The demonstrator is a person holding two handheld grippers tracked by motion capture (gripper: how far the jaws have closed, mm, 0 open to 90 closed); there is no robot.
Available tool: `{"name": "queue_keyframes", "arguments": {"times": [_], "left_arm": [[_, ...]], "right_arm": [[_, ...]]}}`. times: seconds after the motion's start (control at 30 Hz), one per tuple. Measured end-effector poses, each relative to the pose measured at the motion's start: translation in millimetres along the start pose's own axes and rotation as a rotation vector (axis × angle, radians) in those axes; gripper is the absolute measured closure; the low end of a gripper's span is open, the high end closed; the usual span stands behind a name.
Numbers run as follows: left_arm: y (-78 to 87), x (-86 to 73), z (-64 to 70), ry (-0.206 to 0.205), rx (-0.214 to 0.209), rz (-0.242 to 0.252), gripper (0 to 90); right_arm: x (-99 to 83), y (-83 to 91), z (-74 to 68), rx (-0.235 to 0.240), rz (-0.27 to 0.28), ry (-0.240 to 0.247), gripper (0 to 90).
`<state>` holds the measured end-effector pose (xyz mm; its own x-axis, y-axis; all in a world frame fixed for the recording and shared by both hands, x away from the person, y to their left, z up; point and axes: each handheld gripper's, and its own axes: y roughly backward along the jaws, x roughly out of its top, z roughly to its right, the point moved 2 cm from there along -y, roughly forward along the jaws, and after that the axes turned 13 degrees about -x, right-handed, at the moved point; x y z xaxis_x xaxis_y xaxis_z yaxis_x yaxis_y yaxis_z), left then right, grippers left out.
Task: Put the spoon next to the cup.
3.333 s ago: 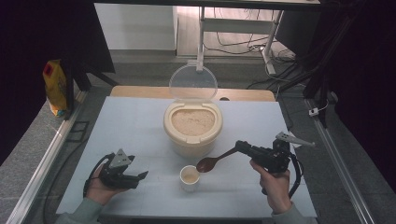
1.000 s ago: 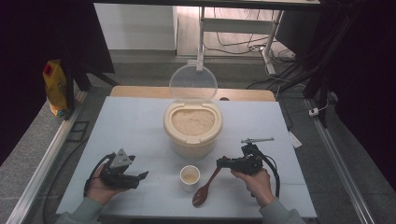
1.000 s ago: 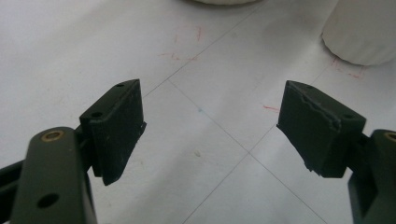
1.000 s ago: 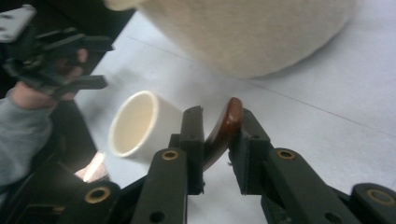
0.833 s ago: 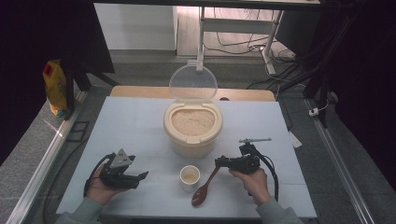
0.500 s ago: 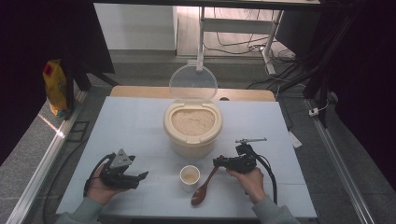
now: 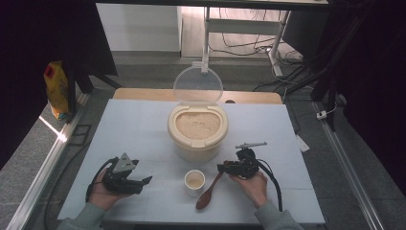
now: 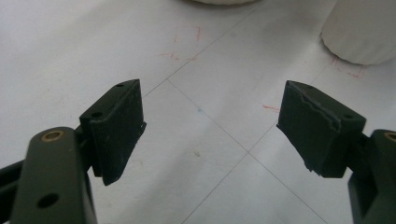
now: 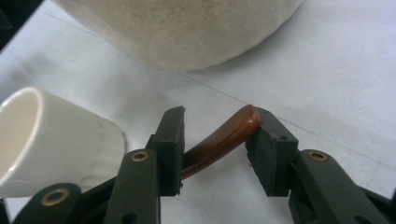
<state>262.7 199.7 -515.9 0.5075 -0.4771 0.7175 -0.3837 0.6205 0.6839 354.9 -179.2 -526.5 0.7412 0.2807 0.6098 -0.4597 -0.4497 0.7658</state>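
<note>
The spoon [image 7: 208, 192] lies on the tabletop [image 7: 134, 139] with its bowl toward the person and its handle end up between the jaws of the right tool [image 7: 223, 168]. In the right gripper view the brown handle [image 9: 219, 140] crosses the gap of that tool [image 9: 214, 140] at a slant: its tip touches the right jaw's pad, while a little space shows between it and the left jaw's face, so the jaws stand partly apart around the handle rather than clamped on it. Whether the handle rests on the tabletop there cannot be told.

Just left of the right tool stands the cup [image 7: 194, 182], upright, with a pale filling; its white wall [image 9: 56, 140] comes close to the left jaw. Ahead of the tool, near it, is the tub [image 7: 197, 132] of rice, its clear lid [image 7: 197, 86] hinged up at the back.

The left tool [image 7: 143, 181] sits well apart from the spoon, beyond the cup, held low over the tabletop by the left hand [image 7: 103, 191]. In its own view the left tool [image 8: 212, 126] has its jaws wide apart with nothing between them, bare tabletop below, and the cup's base ahead and to the right.
</note>
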Motion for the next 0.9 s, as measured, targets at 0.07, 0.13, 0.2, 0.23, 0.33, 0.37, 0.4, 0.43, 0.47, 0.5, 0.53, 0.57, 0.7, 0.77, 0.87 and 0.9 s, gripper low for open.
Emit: {"name": "queue_keyframes", "arguments": {"times": [0.07,0.13,0.2,0.23,0.33,0.37,0.4,0.43,0.47,0.5,0.53,0.57,0.7,0.77,0.87,0.9], "left_arm": [[0.3,0.0,0.0,-0.001,0.000,0.000,22.1],[0.4,-0.1,-0.1,-0.001,0.000,0.000,22.0],[0.4,-0.1,-0.1,-0.001,0.000,-0.001,22.1],[0.4,-0.1,0.0,-0.002,-0.001,-0.001,22.1],[0.2,-0.2,-0.1,-0.001,0.000,-0.001,22.1],[0.3,-0.3,-0.1,-0.002,0.000,-0.002,22.1],[0.4,-0.2,0.0,-0.003,0.000,-0.002,22.1],[0.5,-0.2,0.2,-0.003,0.000,-0.002,22.1],[0.5,-0.2,0.3,-0.003,0.001,-0.001,22.0],[0.6,-0.2,0.3,-0.004,0.001,-0.001,22.1],[0.7,-0.2,0.3,-0.003,0.001,0.000,22.1],[0.8,-0.3,0.2,-0.003,0.001,0.001,22.1],[1.4,-0.5,0.3,-0.001,0.001,0.005,22.1],[2.0,-0.8,1.2,0.002,0.000,0.008,22.1],[3.9,-1.1,3.1,0.003,-0.003,0.015,22.0],[4.4,-1.1,3.6,0.003,-0.003,0.019,22.0]], "right_arm": [[0.2,-1.3,-1.5,-0.036,0.005,0.030,52.9],[0.3,-2.4,-2.3,-0.063,0.014,0.051,52.2],[0.3,-3.4,-2.2,-0.068,0.016,0.052,51.9],[0.2,-3.8,-2.2,-0.072,0.018,0.053,51.1],[0.1,-4.8,-3.5,-0.103,0.022,0.074,46.6],[0.3,-4.9,-3.8,-0.112,0.021,0.082,45.1],[0.6,-5.4,-3.8,-0.119,0.027,0.084,44.3],[1.2,-5.0,-3.2,-0.125,0.030,0.086,44.0],[2.0,-4.7,-2.5,-0.134,0.046,0.085,43.7],[2.9,-4.0,-1.4,-0.132,0.060,0.086,43.4],[3.6,-3.2,-0.6,-0.130,0.067,0.084,43.3],[4.0,-2.1,0.3,-0.127,0.067,0.085,42.8],[2.9,5.2,2.2,-0.118,0.090,0.113,42.3],[0.7,11.0,4.3,-0.106,0.116,0.138,43.0],[-4.4,21.5,9.7,-0.110,0.154,0.175,42.8],[-6.6,26.0,12.4,-0.110,0.161,0.183,42.6]]}}
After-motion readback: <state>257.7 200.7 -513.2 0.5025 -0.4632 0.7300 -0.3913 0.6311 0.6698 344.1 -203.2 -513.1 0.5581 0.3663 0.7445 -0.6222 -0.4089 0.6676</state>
